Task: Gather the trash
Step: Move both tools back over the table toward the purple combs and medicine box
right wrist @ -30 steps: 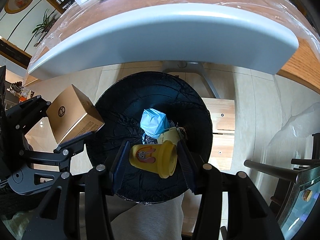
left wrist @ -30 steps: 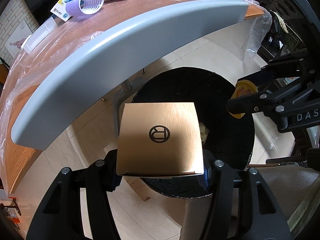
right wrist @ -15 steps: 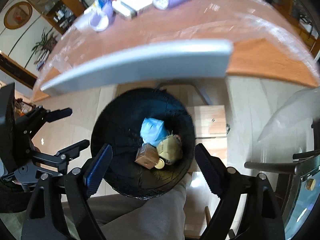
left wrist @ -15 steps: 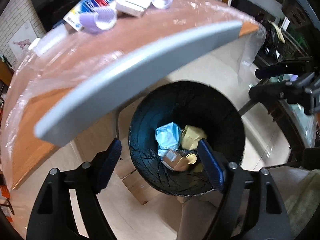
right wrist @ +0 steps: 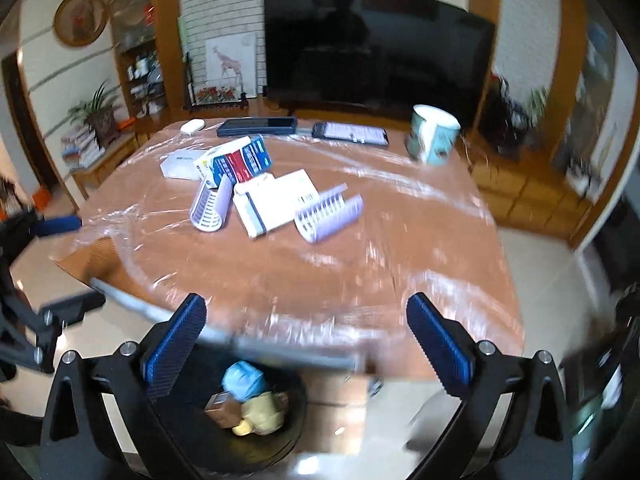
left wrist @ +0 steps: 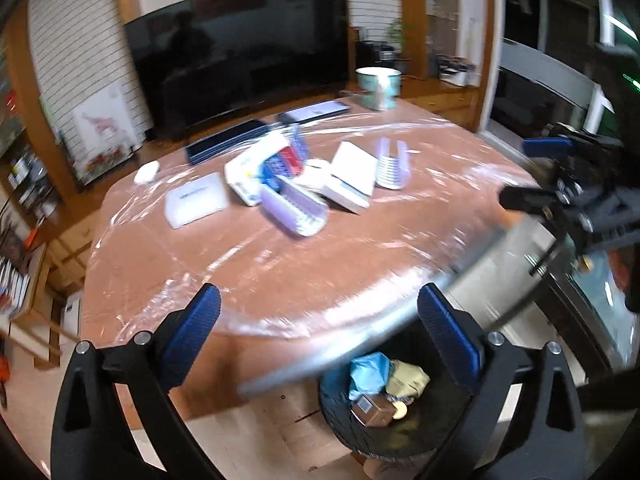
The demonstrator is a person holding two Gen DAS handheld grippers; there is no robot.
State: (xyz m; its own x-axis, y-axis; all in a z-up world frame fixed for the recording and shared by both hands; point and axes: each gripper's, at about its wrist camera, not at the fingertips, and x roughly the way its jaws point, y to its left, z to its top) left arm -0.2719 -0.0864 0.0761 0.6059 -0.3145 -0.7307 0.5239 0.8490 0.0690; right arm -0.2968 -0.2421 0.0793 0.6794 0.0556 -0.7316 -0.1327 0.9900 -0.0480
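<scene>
Left wrist view: the left gripper [left wrist: 316, 320], jaws opening and empty, faces the worktop [left wrist: 280, 264]; boxes and a lilac roller [left wrist: 294, 210] lie up-frame, its long axis slanting. Right wrist view: the right gripper [right wrist: 306, 330], jaws opening, empty; another roller [right wrist: 330, 218] lies nearest, slightly right; bin [right wrist: 280, 440] below holds trash.

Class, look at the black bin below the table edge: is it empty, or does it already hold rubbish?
It holds rubbish. Inside the bin lie a crumpled blue bag, a small brown box and a yellow cup.
</scene>
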